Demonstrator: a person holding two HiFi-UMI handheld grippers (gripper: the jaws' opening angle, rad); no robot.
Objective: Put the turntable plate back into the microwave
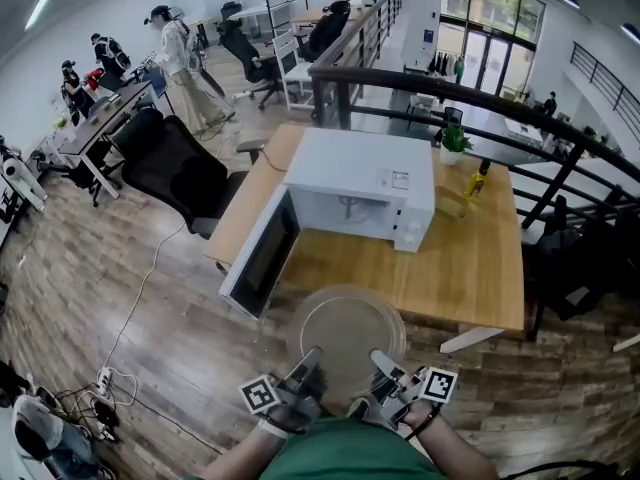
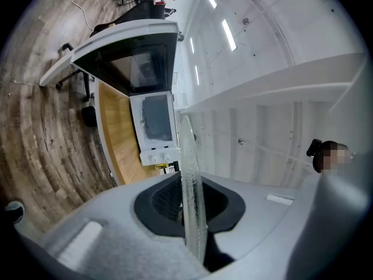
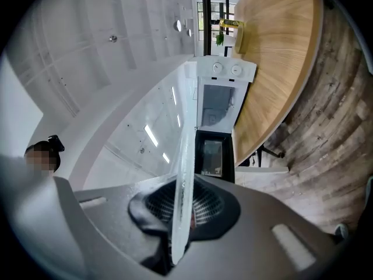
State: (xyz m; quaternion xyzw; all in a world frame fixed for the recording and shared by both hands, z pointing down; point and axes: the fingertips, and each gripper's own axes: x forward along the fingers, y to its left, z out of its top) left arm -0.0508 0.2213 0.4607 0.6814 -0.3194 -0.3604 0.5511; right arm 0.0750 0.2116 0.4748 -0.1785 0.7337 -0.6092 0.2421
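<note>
I hold the round clear glass turntable plate (image 1: 345,330) level at its near rim, left gripper (image 1: 311,358) and right gripper (image 1: 381,359) each shut on it. It hangs over the front edge of the wooden table (image 1: 470,263), in front of the white microwave (image 1: 362,183), whose door (image 1: 262,254) swings open to the left. The cavity shows, but what lies on its floor is too small to tell. In the left gripper view the plate (image 2: 189,174) stands edge-on between the pads of the left gripper (image 2: 190,212), microwave (image 2: 155,122) beyond. The right gripper view shows the plate (image 3: 185,174) clamped in the right gripper (image 3: 182,214).
A black office chair (image 1: 172,171) stands left of the table. Behind the table runs a dark railing (image 1: 480,93), with a small plant (image 1: 455,140) and a yellow bottle (image 1: 478,181) at the back right. Cables and a power strip (image 1: 104,379) lie on the floor. People stand at desks far left.
</note>
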